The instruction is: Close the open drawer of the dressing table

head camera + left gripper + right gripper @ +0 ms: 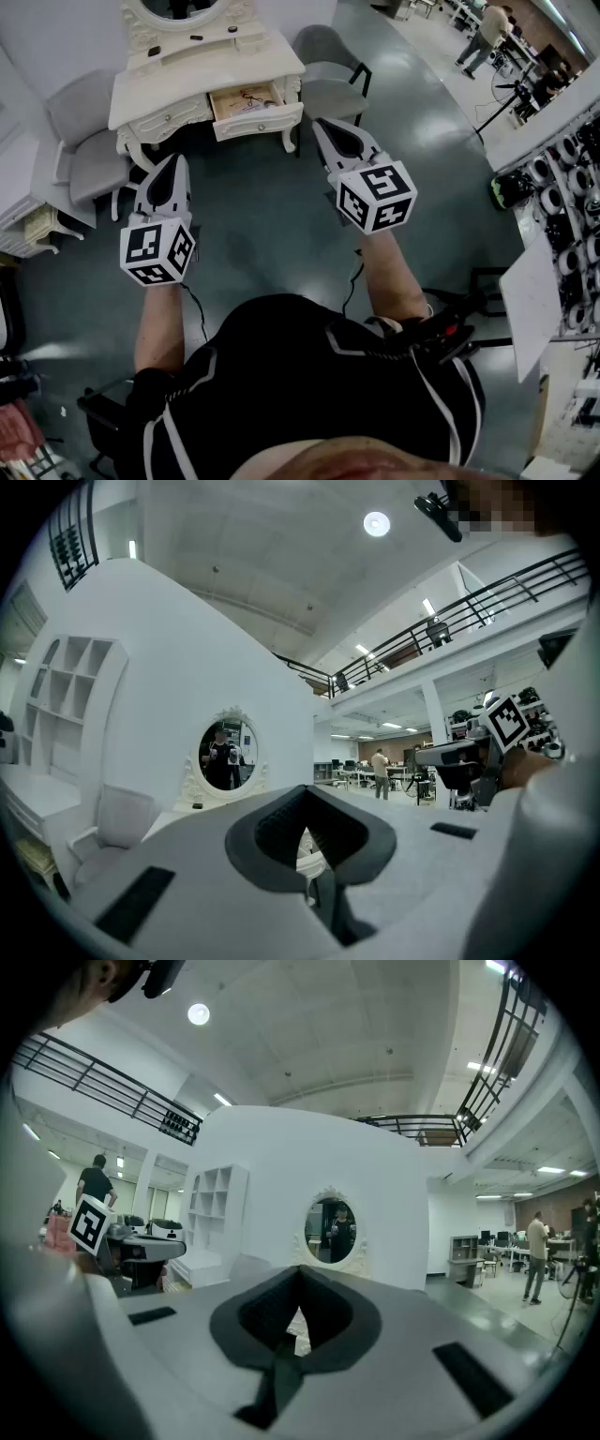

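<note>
Two empty pairs of jaws pressed together: your left gripper (173, 161) and right gripper (322, 125). The drawer (255, 108) of the dressing table (159, 80) stands open, apart from both.

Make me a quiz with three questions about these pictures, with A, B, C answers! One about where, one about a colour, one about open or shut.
1. In the head view, where on the table is the open drawer?
A. left side
B. right side
C. on top

2. What colour are the chairs?
A. red
B. grey
C. green

3. How are the left gripper and right gripper?
A. shut, empty
B. holding a brush
C. wide open

Answers: B, it sticks out on the right; B, both seats are grey; A, each gripper's jaws meet with nothing between.
</note>
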Available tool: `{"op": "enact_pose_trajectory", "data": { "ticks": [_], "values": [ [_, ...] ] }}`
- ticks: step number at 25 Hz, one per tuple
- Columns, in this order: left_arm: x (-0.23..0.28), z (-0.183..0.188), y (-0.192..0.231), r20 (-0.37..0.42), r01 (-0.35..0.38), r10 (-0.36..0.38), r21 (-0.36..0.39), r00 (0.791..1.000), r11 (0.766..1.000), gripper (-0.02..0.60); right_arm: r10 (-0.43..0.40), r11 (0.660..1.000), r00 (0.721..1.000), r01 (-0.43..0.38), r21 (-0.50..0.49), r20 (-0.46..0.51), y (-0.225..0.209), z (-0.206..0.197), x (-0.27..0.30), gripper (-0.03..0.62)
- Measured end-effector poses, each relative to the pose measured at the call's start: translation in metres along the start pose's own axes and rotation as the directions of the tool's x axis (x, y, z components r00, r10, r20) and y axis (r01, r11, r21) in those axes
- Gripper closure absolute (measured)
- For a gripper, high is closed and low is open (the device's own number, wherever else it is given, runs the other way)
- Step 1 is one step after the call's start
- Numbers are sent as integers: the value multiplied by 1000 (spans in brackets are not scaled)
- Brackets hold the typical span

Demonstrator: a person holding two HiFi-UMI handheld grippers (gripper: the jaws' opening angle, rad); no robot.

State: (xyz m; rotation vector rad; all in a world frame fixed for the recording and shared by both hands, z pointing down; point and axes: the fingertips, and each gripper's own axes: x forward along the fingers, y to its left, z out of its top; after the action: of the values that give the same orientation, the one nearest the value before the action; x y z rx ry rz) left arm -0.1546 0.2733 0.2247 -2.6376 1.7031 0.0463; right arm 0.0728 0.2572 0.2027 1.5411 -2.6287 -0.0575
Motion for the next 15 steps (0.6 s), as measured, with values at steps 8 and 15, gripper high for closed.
{"op": "enact_pose_trajectory", "data": {
  "ticks": [8,15],
  "values": [
    [-7,2,4,4,13,-13,7,1000,1000,578,-18,1000,1000,18,6,9,11,3,-1,591],
    [-16,2,16,16,39,-39,5,999,999,578,-51,999,998,50,16,31,26,7,-1,589]
  ]
}}
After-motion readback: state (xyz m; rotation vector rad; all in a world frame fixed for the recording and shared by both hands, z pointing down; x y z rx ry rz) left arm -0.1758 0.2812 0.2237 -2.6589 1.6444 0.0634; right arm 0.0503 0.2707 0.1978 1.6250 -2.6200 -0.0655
